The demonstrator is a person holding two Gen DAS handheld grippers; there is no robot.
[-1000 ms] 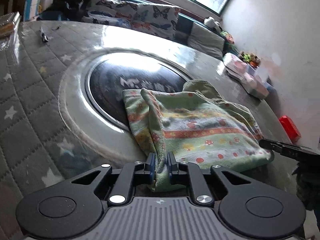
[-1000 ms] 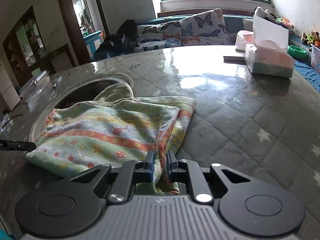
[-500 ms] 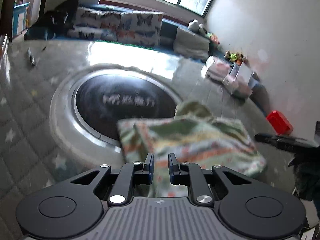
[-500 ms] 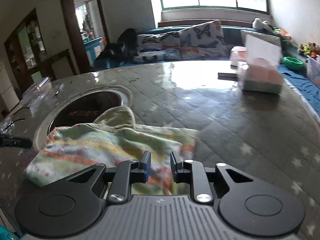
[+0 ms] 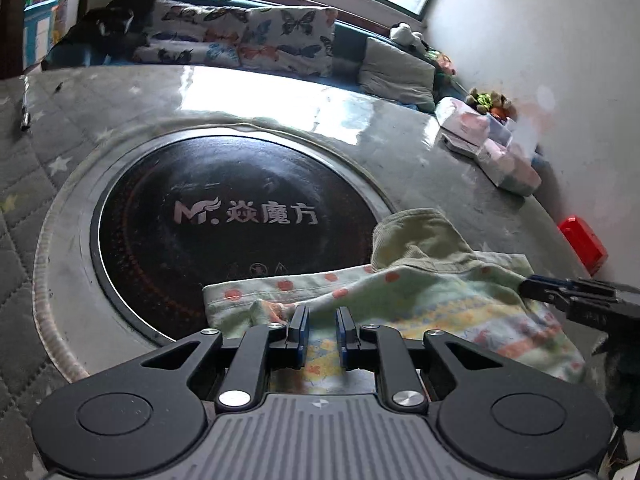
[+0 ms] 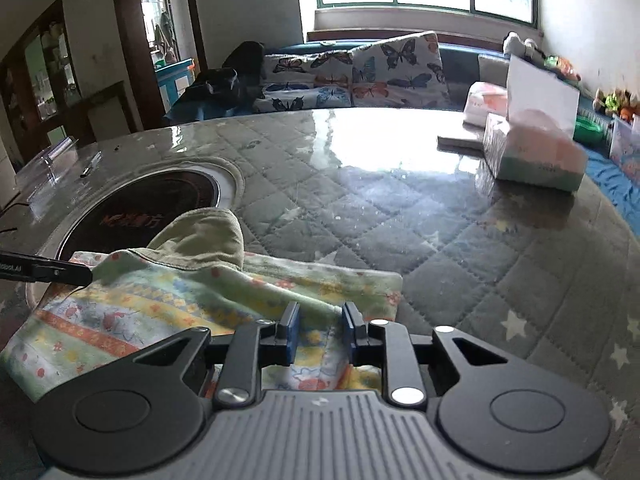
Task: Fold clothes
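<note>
Grey quilted, star-dotted table (image 6: 460, 240) under a glossy cover, round black cooktop (image 5: 224, 232) set in; butterfly cushions (image 6: 352, 76) and window beyond. Folded patterned cloth (image 5: 420, 300) at 5 o'clock of the cooktop, overlapping its rim. Left gripper (image 5: 322, 334) angled down over the cloth's near edge, jaws slightly apart, gripping nothing. Right gripper (image 6: 320, 334) likewise, just been opening, released, cloth beneath. White logo "M" with Chinese characters on the cooktop.

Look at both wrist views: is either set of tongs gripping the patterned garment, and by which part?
Neither. The left tongs and right tongs stand open above the folded garment, pads clear of the cloth; the right ones have just been opening.
</note>
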